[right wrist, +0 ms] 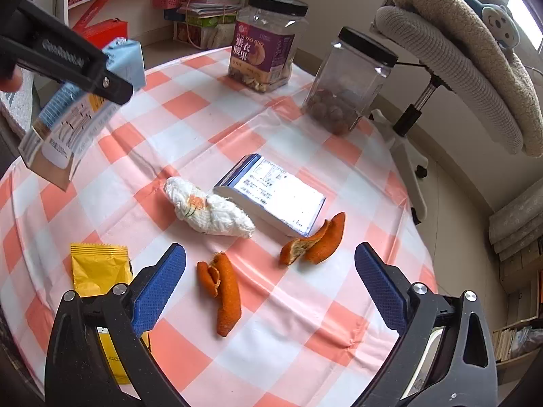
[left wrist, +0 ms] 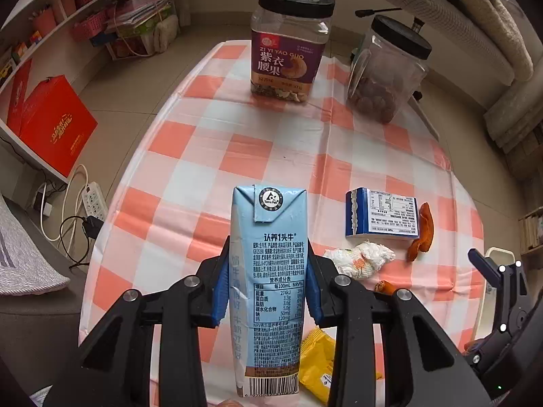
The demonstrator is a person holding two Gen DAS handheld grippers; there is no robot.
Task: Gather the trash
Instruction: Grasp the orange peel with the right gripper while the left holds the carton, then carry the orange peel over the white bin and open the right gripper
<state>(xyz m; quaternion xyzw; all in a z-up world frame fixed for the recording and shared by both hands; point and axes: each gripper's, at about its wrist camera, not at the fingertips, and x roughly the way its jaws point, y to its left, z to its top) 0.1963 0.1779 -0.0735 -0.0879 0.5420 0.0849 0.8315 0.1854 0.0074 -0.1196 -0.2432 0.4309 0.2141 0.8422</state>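
Note:
My left gripper (left wrist: pixel 268 264) is shut on a light blue milk carton (left wrist: pixel 268 271) and holds it above the checked table; the carton also shows at the upper left of the right wrist view (right wrist: pixel 78 108). My right gripper (right wrist: pixel 269 268) is open and empty, low over the table. Between its fingers lie two orange peels (right wrist: pixel 222 291) (right wrist: pixel 315 242). Beyond them lie a crumpled white tissue (right wrist: pixel 207 212) and a blue and white box (right wrist: pixel 271 195). A yellow wrapper (right wrist: pixel 100 271) lies by the right gripper's left finger, partly hidden.
Two black-lidded jars stand at the table's far side: a labelled cashew jar (right wrist: pixel 263 44) and a clear jar (right wrist: pixel 349 81) with brown balls. An office chair (right wrist: pixel 451 78) stands behind the table on the right. Shelves and a red box (left wrist: pixel 56 122) are on the left.

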